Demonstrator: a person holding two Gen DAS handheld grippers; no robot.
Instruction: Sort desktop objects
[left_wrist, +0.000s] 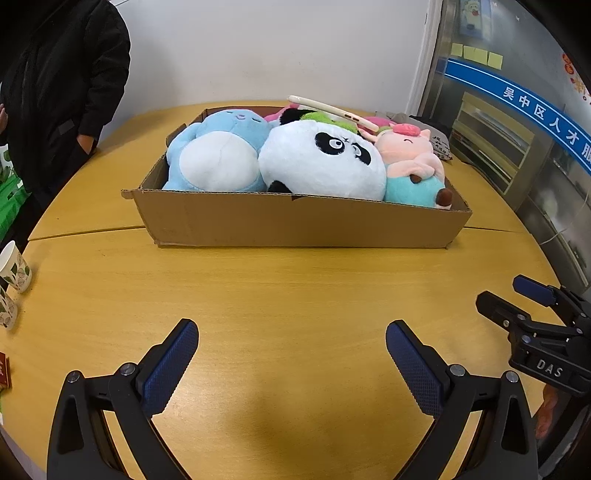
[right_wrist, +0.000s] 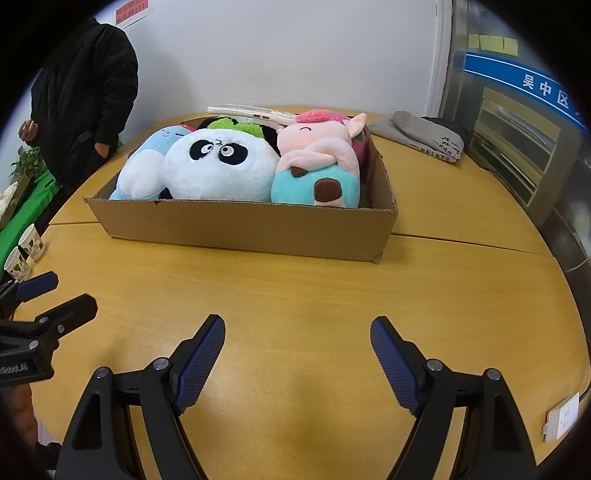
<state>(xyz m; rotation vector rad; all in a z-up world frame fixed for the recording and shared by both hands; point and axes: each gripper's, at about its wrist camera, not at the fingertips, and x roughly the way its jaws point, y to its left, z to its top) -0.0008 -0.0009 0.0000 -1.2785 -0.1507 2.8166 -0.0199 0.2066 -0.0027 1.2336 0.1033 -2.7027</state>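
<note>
**On a round office table, plush toys fill a box**

Across the wooden table (left_wrist: 295, 295), the left gripper (left_wrist: 291, 354) and right gripper (right_wrist: 297, 350) hover wide open, holding nothing, well short of the cardboard box (left_wrist: 295, 221). Packed inside are a panda plush (left_wrist: 325, 162), a blue plush (left_wrist: 214, 155) and a pink plush (right_wrist: 317, 155); they look light and squashy, best pinched at a bulging fold. A phone (left_wrist: 332, 110) lies balanced on top and could slide. Paper cups (left_wrist: 14, 266) stand far left.

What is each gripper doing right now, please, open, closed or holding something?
Left gripper: open, holding nothing, above the table.
Right gripper: open, holding nothing, also short of the cardboard box.
</note>
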